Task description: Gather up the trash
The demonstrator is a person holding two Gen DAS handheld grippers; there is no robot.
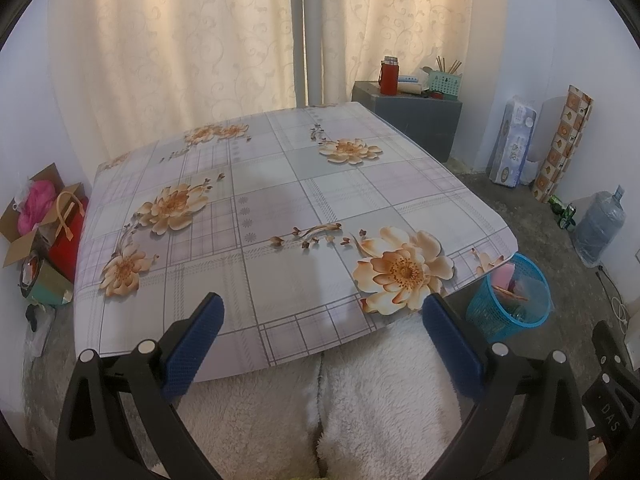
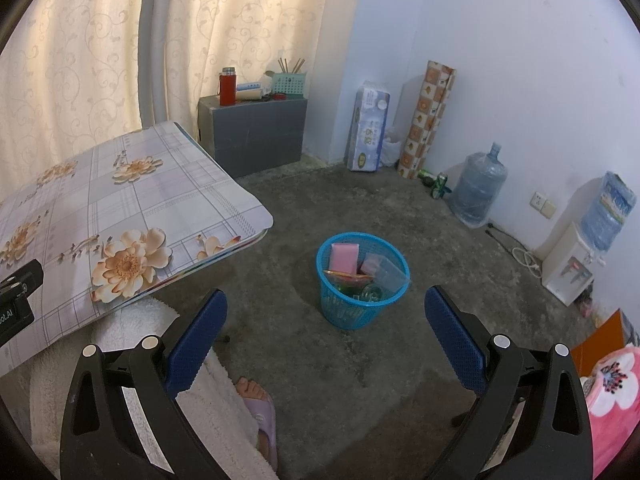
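Note:
A blue mesh trash basket (image 2: 362, 280) stands on the floor to the right of the table, holding pink packets, a clear bag and other trash; it also shows in the left wrist view (image 1: 508, 300). The table with a floral cloth (image 1: 280, 208) has nothing on it. My left gripper (image 1: 322, 312) is open and empty over the table's near edge. My right gripper (image 2: 326, 308) is open and empty, above the floor near the basket. The table's corner shows in the right wrist view (image 2: 120, 208).
A grey cabinet (image 2: 256, 132) with a red flask (image 2: 227, 88) stands by the curtain. A tissue pack (image 2: 368, 128), a patterned roll (image 2: 428, 120), a water jug (image 2: 478, 188) and a dispenser (image 2: 572, 264) line the wall. Boxes and bags (image 1: 44, 232) sit left of the table. My slippered foot (image 2: 260, 408) is on the floor.

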